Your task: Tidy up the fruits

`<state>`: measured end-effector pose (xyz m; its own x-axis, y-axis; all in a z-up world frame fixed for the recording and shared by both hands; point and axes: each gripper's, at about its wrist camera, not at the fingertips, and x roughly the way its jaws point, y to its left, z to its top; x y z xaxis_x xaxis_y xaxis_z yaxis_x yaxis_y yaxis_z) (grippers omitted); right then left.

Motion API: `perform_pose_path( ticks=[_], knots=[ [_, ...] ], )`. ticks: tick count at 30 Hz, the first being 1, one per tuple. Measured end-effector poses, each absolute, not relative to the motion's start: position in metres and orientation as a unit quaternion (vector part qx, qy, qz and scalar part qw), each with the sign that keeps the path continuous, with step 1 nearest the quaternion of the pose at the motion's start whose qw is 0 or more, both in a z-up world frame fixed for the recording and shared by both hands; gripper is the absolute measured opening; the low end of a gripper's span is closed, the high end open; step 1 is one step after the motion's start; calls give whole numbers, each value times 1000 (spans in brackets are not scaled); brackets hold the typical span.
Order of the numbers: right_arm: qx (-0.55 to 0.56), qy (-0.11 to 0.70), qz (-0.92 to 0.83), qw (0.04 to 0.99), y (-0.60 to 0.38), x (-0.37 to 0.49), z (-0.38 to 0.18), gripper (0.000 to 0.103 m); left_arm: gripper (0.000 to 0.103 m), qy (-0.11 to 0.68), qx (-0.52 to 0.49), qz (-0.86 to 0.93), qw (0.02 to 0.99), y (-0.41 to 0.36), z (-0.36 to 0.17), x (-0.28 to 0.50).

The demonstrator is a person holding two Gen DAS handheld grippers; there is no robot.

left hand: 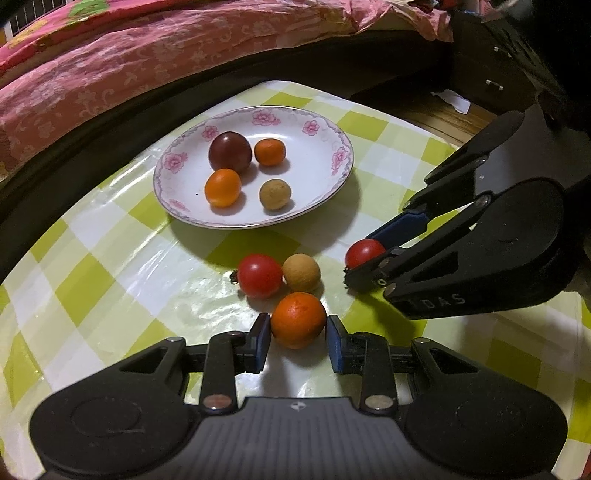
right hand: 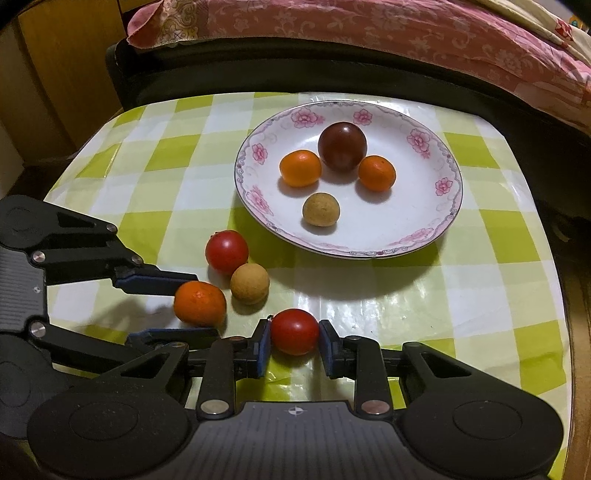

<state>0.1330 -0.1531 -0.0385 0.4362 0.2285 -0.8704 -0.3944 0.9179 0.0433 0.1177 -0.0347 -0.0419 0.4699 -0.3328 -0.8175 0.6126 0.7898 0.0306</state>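
Note:
A white flowered plate (left hand: pixel 325 147) (right hand: pixel 436 221) holds a dark plum (left hand: pixel 229 152) (right hand: pixel 342 146), two small oranges and a tan longan. On the table a red tomato (left hand: pixel 259 275) (right hand: pixel 226 252) and a tan longan (left hand: pixel 301 272) (right hand: pixel 249 283) lie loose. My left gripper (left hand: pixel 298 338) (right hand: pixel 184 302) has its blue pads against both sides of an orange (left hand: pixel 298 319) (right hand: pixel 199 302) on the table. My right gripper (right hand: pixel 294 341) (left hand: pixel 364 254) has its pads against both sides of a red tomato (right hand: pixel 294 331) (left hand: pixel 364 252) on the table.
The small table has a green and white checked cover (left hand: pixel 110 280) (right hand: pixel 166 155). A bed with a pink flowered quilt (left hand: pixel 110 62) (right hand: pixel 406 33) runs along the far side. A dark cabinet (left hand: pixel 491 62) stands at the far right.

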Motion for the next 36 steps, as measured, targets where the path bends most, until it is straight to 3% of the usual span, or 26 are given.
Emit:
perform_pose_path(
  ticks=[36],
  knots=[
    [-98,495,181,845,-150,131,-38,24,39,421,170,-263,851,-41,-34,122]
  ],
)
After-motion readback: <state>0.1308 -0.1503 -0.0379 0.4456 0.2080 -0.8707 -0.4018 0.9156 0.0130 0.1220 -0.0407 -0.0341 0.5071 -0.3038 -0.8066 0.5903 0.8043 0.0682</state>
